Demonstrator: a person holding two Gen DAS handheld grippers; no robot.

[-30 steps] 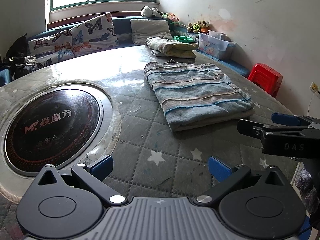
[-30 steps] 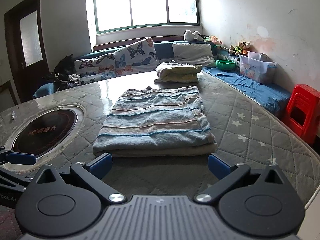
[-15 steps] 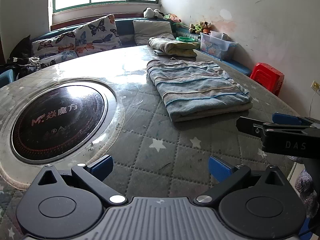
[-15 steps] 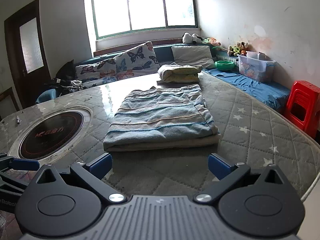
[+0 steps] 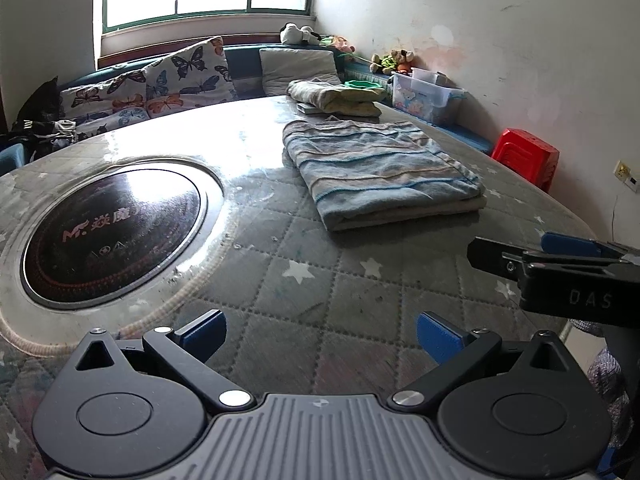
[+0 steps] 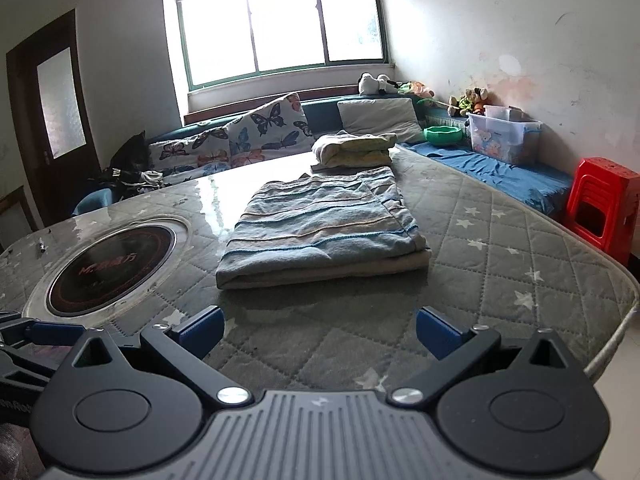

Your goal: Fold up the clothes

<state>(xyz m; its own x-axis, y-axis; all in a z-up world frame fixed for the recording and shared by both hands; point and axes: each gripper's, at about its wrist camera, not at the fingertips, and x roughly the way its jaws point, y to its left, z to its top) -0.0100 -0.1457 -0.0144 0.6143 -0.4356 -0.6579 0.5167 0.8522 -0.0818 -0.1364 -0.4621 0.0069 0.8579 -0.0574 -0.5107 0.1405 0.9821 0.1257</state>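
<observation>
A blue-grey striped cloth (image 5: 380,170) (image 6: 324,226) lies folded flat on the quilted round table (image 5: 312,280) (image 6: 500,248). Behind it rests a second folded pile, beige and yellow (image 5: 336,98) (image 6: 352,148). My left gripper (image 5: 320,332) hangs open over the table's near side, well short of the striped cloth, with nothing between its blue pads. My right gripper (image 6: 318,330) is open too and holds nothing, back from the cloth's front edge. In the left wrist view the right gripper (image 5: 568,264) shows side-on at the right edge.
A round black hotplate (image 5: 108,232) (image 6: 112,268) is set into the table at the left. A red stool (image 5: 524,158) (image 6: 604,200) stands right of the table. A sofa with butterfly cushions (image 6: 264,128), a clear storage box (image 6: 504,136) and a green bowl (image 6: 442,135) line the far side.
Both grippers have drawn back and up from the folded striped cloth, which now sits farther off in both views. Both stay open; the cloth has not moved.
</observation>
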